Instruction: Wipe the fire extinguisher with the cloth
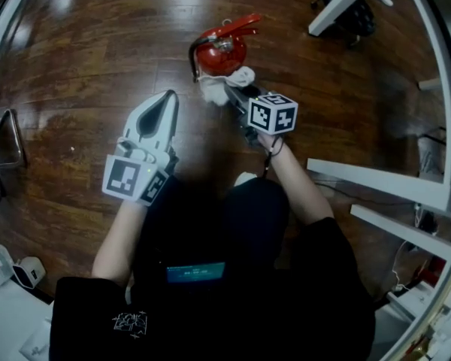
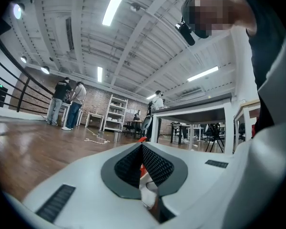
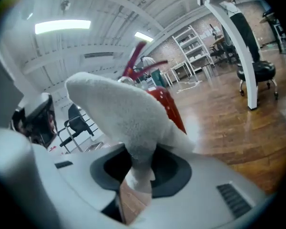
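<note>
Red fire extinguisher (image 1: 219, 50) sits on the wooden floor (image 1: 90, 51), white cloth (image 1: 227, 83) against its near side, pinched in the right claw (image 1: 233, 90). Wiping seems under way; next the cloth must drag round the body. Left claw (image 1: 164, 105), closed and empty, hangs apart.

Dim head view; glare on wooden floor (image 1: 75, 59); fisheye warp at edges; perhaps motion blur on cloth (image 3: 114, 109)

I see my right tool (image 3: 139, 170) with its jaws clamped on the white cloth (image 3: 117, 111). Just behind the cloth is the red fire extinguisher (image 3: 170, 108), with wooden floor (image 3: 229, 123) beyond.
</note>
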### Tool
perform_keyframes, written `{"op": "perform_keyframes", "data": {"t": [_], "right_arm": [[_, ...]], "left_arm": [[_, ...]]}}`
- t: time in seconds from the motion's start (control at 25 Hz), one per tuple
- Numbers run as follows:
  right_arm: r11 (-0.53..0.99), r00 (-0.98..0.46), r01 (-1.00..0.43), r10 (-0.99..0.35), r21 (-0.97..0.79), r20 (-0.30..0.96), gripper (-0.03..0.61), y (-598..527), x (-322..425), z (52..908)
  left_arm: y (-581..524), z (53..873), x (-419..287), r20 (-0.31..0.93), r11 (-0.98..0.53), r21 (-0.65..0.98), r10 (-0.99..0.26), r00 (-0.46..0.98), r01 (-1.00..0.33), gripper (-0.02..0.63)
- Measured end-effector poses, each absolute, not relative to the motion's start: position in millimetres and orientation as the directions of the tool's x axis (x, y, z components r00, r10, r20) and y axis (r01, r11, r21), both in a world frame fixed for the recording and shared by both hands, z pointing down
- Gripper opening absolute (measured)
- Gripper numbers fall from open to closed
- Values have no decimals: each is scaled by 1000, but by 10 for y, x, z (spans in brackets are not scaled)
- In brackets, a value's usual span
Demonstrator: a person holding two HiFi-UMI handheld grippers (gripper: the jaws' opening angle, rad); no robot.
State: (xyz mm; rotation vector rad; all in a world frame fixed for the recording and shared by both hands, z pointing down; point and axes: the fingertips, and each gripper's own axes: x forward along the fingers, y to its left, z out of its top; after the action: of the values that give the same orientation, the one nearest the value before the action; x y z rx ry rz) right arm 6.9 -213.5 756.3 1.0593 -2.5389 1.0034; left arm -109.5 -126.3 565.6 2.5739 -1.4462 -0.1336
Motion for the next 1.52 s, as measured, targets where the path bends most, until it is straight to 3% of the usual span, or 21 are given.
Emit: {"op": "perform_keyframes", "data": {"t": [0.24,0.6,0.84,1.16,1.32,1.52], "right_arm": [[580,-821,-547,-513,-604,251,127,-2080,-184,6589],[512,-859,-471,-451,-719,241,125,-2121,-474,6876],[465,-870,-467,-396,-752,295,126,-2045,-535,7329],[464,-829,-559,-320,-687,459,126,-2010,-472,8510],[392,-783,-622,-302,-678,543,126,-1994,-404,8954],[388,-750,-660,-290,-643,594,126,-1969,-258,9192]], "left_arm": [[-1248,5662,-960,1,-524,216,-844,537,-824,3],[-1212,5654,-1066,9,-502,206,-857,515,-840,3],[-1233,5664,-1039,12,-501,201,-858,514,-842,3],[-1188,5654,-1106,11,-483,198,-869,495,-853,3],[-1176,5692,-1194,22,-468,196,-876,481,-862,3],[-1175,5713,-1266,27,-461,195,-880,474,-866,3]]}}
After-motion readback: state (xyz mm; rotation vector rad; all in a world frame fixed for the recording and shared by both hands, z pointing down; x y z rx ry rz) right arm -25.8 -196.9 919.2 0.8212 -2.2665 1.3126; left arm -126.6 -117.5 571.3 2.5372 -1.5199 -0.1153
